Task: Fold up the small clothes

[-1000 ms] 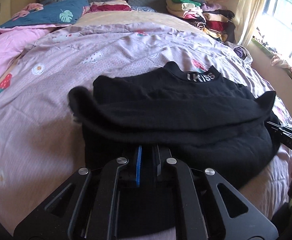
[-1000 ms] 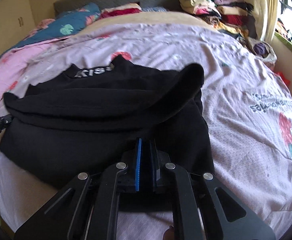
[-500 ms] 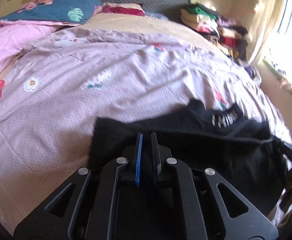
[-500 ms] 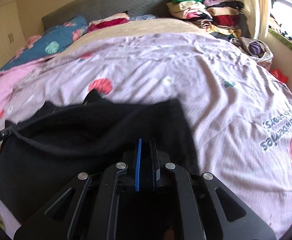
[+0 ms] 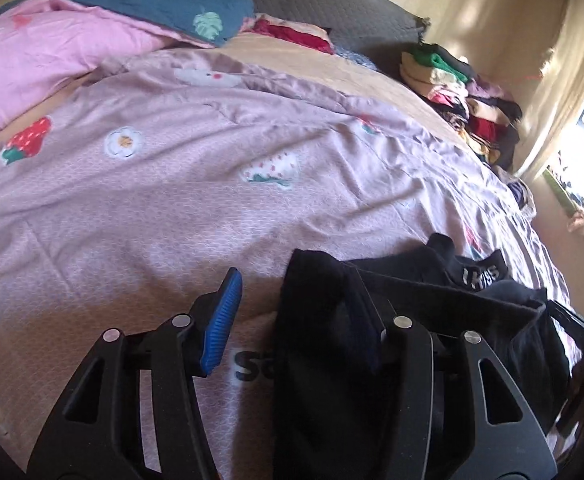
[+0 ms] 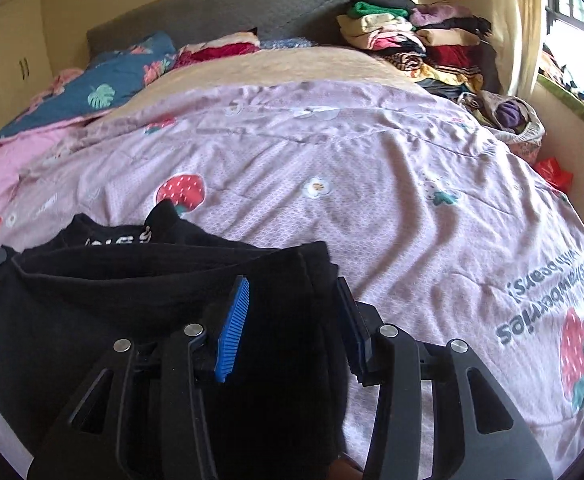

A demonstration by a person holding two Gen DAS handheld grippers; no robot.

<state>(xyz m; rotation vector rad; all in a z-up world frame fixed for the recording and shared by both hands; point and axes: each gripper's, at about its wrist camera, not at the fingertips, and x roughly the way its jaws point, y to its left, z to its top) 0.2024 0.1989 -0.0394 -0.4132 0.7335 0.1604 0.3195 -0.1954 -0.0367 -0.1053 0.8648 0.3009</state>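
Note:
A small black garment (image 5: 412, 320) with white letters on its collar (image 5: 480, 274) lies folded over on the lilac bedspread (image 5: 172, 220). My left gripper (image 5: 296, 320) is at its left edge with jaws opening. The blue pad (image 5: 222, 320) stands free of the cloth, and black cloth drapes over the other finger. My right gripper (image 6: 292, 320) is over the garment's right edge (image 6: 172, 300), jaws also opening, with cloth lying between the pads (image 6: 234, 328) but not pinched. Each view shows the other gripper only as a black tip at its frame edge.
A tall pile of folded clothes (image 6: 412, 40) sits at the head of the bed on the right. A pink quilt (image 5: 32, 72) and a blue leaf-print quilt (image 5: 172, 8) lie at the left. The grey headboard (image 6: 220, 12) and a window (image 6: 572, 8) bound the bed.
Both grippers carried the garment's near edge forward over the body towards the collar. Both then went from shut on the cloth to jaws apart, letting it go. The left view has rolled.

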